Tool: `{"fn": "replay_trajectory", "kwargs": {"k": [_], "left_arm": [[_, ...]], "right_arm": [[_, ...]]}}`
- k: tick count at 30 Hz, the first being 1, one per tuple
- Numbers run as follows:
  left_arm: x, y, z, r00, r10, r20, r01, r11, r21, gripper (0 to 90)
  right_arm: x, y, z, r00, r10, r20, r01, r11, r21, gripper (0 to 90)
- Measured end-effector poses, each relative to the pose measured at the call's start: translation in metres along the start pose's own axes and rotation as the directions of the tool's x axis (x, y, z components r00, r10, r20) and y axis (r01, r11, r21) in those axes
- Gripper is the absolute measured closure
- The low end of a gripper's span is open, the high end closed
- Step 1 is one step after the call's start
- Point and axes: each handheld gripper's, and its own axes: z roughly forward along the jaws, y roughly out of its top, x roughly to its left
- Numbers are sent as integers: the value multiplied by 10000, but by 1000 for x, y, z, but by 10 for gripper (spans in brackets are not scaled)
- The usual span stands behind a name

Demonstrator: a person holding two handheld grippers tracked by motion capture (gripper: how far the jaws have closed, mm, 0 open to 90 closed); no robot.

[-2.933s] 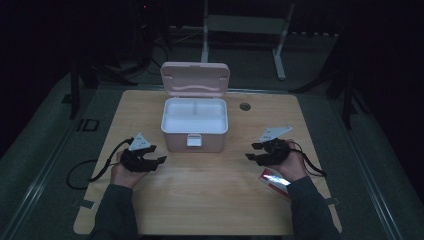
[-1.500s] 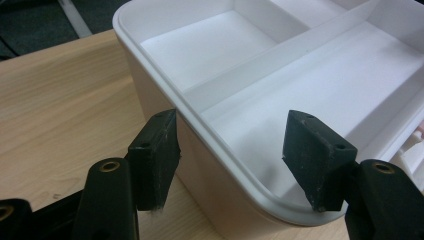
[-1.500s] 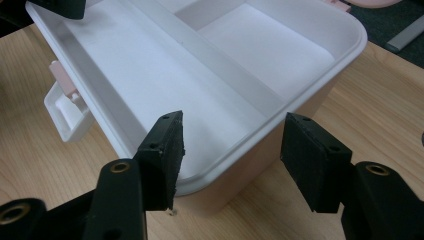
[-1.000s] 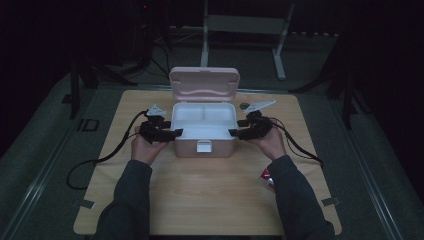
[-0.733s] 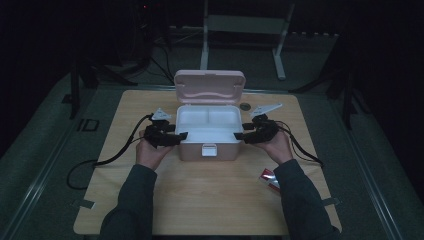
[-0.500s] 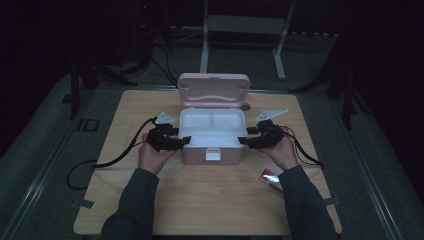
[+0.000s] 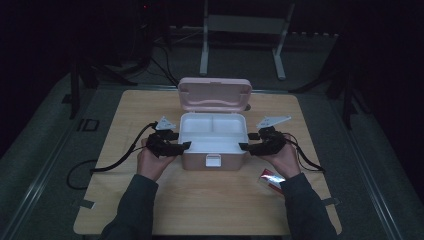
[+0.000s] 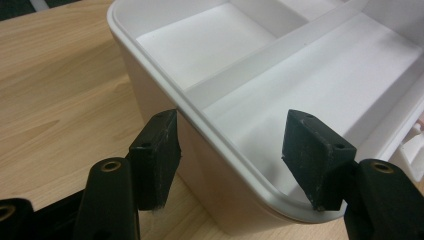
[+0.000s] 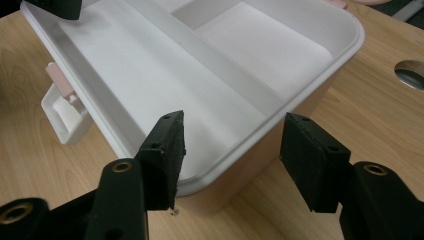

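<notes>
- The pink box point(image 7: 213, 141) sits open mid-counter point(image 7: 125, 115).
- My left gripper point(image 8: 230, 150) and right gripper point(image 9: 230, 155) gape wide over its side walls.
- I think it's light, stiff, slippery; I'd pinch the rims.

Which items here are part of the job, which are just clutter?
In the job:
- pink lunch box, lid open, white divided tray inside
- left gripper, jaws open astride the box's left wall
- right gripper, jaws open astride its right wall

Lying about:
- red packet on the table, by the right hand
- round hole in the tabletop
</notes>
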Motion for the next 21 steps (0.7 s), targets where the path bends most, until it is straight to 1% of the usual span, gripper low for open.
{"fn": "replay_trajectory", "kwargs": {"k": [3,9,13,15,17,19,21], "left_arm": [[-1,-2,-1,10000,-48,-22,48,10000,-51,397],[-3,-3,-2,9999,-92,-77,91,9999,-73,397],[-2,-2,-3,10000,34,-59,-35,10000,-79,397],[-1,-2,-5,9999,33,-161,-37,9997,-240,387],[1,-1,-10,9997,-48,-248,35,9985,-539,363],[3,0,-17,9997,-122,-198,105,9966,-820,363],[5,1,-25,9997,-147,-196,125,9943,-1057,364]], "right_arm": [[2,0,0,10000,-10,-14,10,10000,0,434],[1,0,0,9999,-93,-119,94,10000,31,434],[-1,1,-1,9997,-143,-199,144,9999,58,437],[-2,2,-1,9995,-222,-204,223,9997,83,450],[-3,5,-3,9993,-371,4,371,9993,89,450],[-4,9,-6,9984,-565,52,565,9984,-59,459],[-3,13,-10,9954,-940,175,943,9955,-130,465]]}}
